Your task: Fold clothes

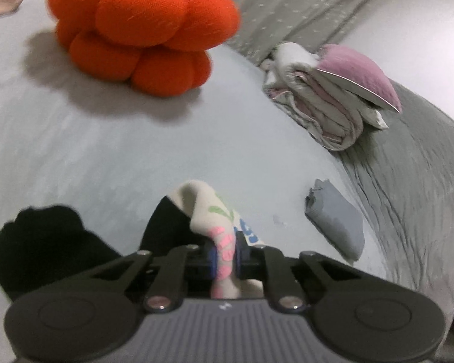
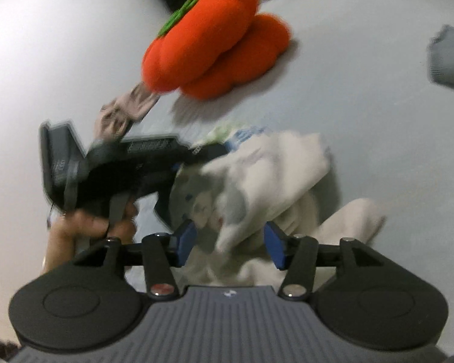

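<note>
Motion blur smears most of the right wrist view, so the prints on the cream garment [image 2: 266,175] are hard to read there. The left gripper [image 1: 226,255] is clamped tight on a bunched fold of that garment, pink and blue marks showing between its blue pads; the cloth's lower part is hidden behind the tool body. The right gripper [image 2: 231,237] stands wide apart, fingers either side of a hanging cream fold; whether a pad touches it I cannot tell. At 9 o'clock in that view the left tool appears side-on with a hand [image 2: 87,227] partly covered beneath it. On the pale sheet [image 1: 136,151] an orange plush pumpkin [image 1: 142,27] sits at 11 o'clock, a folded stack [image 1: 327,99] at 2, a grey folded piece [image 1: 337,220] at 3, a black cloth [image 1: 42,242] cut off at 8.
</note>
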